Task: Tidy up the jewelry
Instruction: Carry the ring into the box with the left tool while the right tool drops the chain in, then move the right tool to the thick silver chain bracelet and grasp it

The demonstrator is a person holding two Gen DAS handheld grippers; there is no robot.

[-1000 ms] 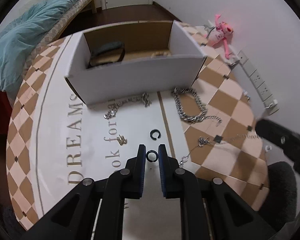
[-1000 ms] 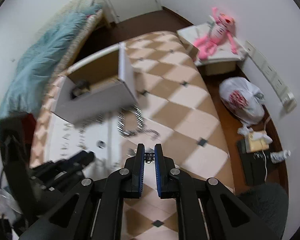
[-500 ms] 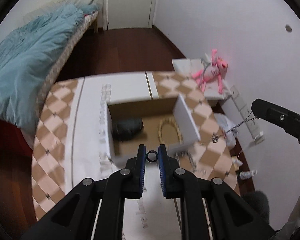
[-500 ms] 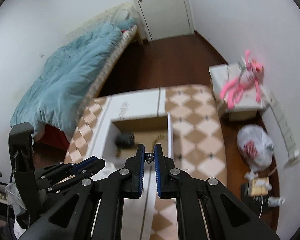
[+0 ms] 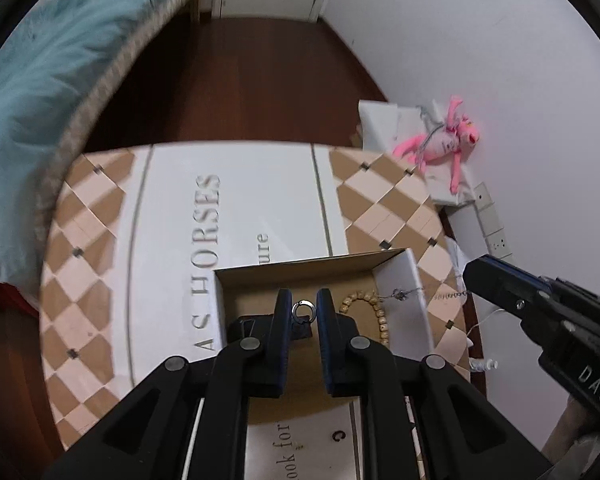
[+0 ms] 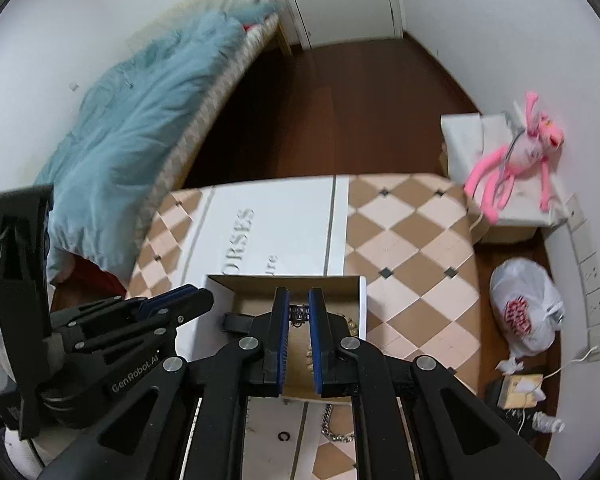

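Observation:
My left gripper [image 5: 304, 307] is shut on a small silver ring [image 5: 303, 309] and holds it above the open cardboard box [image 5: 414, 280]. A bead bracelet [image 5: 374, 312] lies inside the box. My right gripper [image 6: 299, 311] is shut on a thin silver chain [image 6: 299, 314]; in the left wrist view the chain [image 5: 408, 292] hangs from its tip over the box's right wall. A black C-shaped piece [image 5: 339, 435] lies on the white table runner in front of the box. A thick silver chain [image 6: 332, 428] lies there too.
The box stands on a table with a checkered cloth [image 6: 412, 240]. A bed with a blue blanket [image 6: 132, 120] is to the left. A pink plush toy [image 6: 516, 164] lies on a white box at the right. A white plastic bag [image 6: 528, 304] sits on the floor.
Both grippers have come down closer over the box with their pieces still held. The hanging chain now reaches over the box's right wall.

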